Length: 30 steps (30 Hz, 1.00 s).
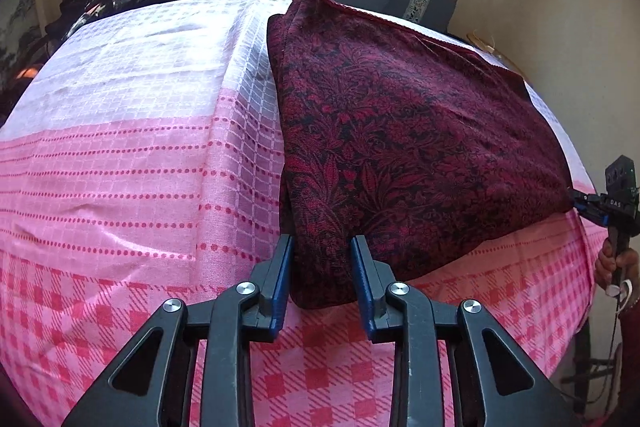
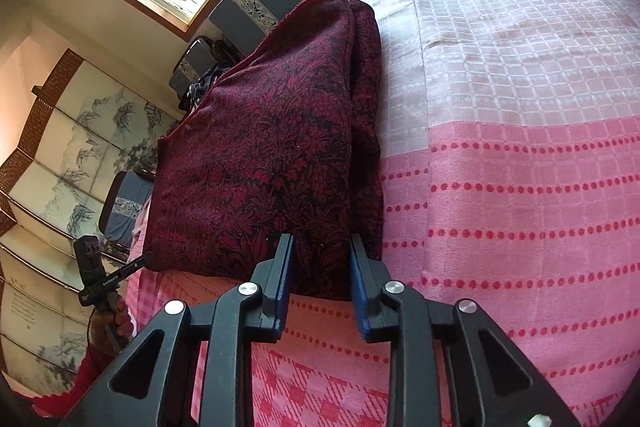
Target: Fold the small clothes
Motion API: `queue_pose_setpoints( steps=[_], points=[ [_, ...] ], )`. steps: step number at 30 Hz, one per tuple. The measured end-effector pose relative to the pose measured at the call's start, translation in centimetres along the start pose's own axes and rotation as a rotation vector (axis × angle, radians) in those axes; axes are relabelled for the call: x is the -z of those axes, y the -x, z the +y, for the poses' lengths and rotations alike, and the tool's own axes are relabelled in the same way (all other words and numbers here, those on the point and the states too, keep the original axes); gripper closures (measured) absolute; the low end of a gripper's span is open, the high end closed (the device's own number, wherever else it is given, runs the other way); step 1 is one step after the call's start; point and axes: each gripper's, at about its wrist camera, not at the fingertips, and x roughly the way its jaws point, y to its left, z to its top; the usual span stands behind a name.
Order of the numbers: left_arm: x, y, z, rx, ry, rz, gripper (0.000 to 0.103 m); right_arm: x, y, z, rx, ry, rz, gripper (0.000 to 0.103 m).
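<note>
Left gripper (image 1: pixel 322 267) pinching maroon cloth (image 1: pixel 400 131) corner, lower centre | right gripper (image 2: pixel 322 267) likewise | purpose, judged: keep fold edge aligned.

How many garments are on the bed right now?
1. A dark red floral garment, already folded over, lies on the pink checked bedspread, with the left gripper and right gripper at its two near corners. Anything beneath it would be hidden.

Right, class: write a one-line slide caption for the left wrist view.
Left gripper pinching the near corner of a folded maroon floral cloth on a pink checked bedspread.
</note>
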Motion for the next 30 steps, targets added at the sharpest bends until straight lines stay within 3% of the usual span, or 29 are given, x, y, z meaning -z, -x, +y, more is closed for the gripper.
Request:
queue_pose_setpoints(
  steps=[5, 9, 30],
  points=[
    [0.5, 0.1, -3.0, -0.139, -0.151, -0.025, 0.086, 0.3, -0.3, -0.1, -0.005, -0.015, 0.004, 0.09],
    [0.6, 0.2, -3.9, -0.171, -0.196, -0.029, 0.089, 0.4, -0.4, 0.5, 0.001, -0.012, 0.006, 0.092],
    [1.4, 2.0, -2.6, -0.143, -0.166, -0.03, 0.091, -0.3, 0.5, -0.3, -0.056, -0.039, 0.003, 0.093]
  ],
)
